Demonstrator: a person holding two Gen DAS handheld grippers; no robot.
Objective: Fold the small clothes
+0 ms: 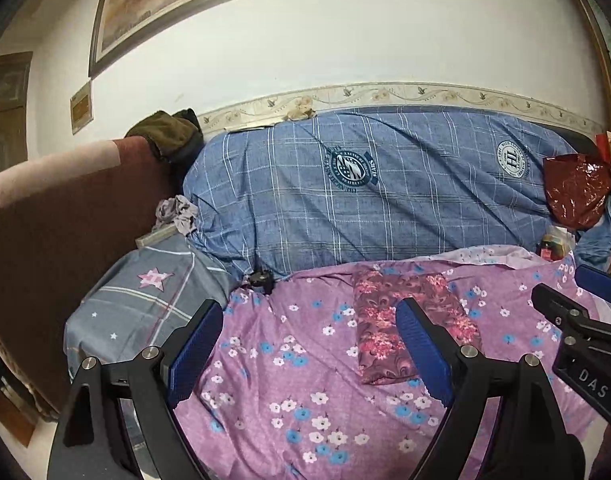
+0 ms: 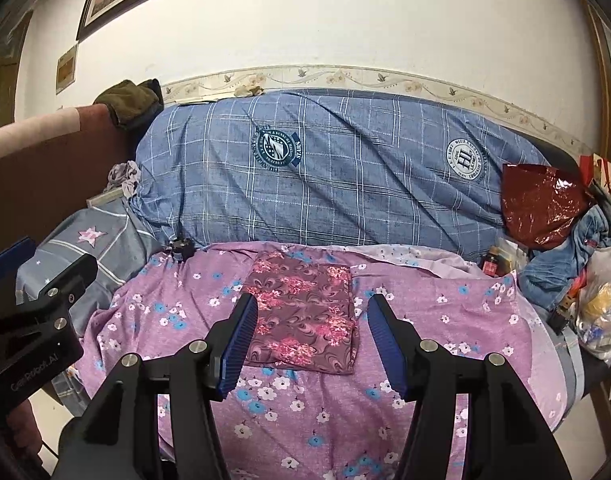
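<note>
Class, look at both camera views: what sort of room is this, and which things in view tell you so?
Most likely a bedroom in a home. A bed with a purple flowered sheet fills the view, a rolled blue checked quilt lies along the wall, and a framed picture hangs above. A folded maroon flowered garment rests on the sheet.

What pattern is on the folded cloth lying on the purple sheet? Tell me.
The folded cloth is maroon with pink flowers and swirls, clearest in the right wrist view.

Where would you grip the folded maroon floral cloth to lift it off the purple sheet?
At the near corners of the folded maroon floral cloth, one per gripper, coming from the near side. It lies flat on the purple floral sheet with its near edge facing both open grippers, left gripper and right gripper, so pads could pinch all layers there.
</note>
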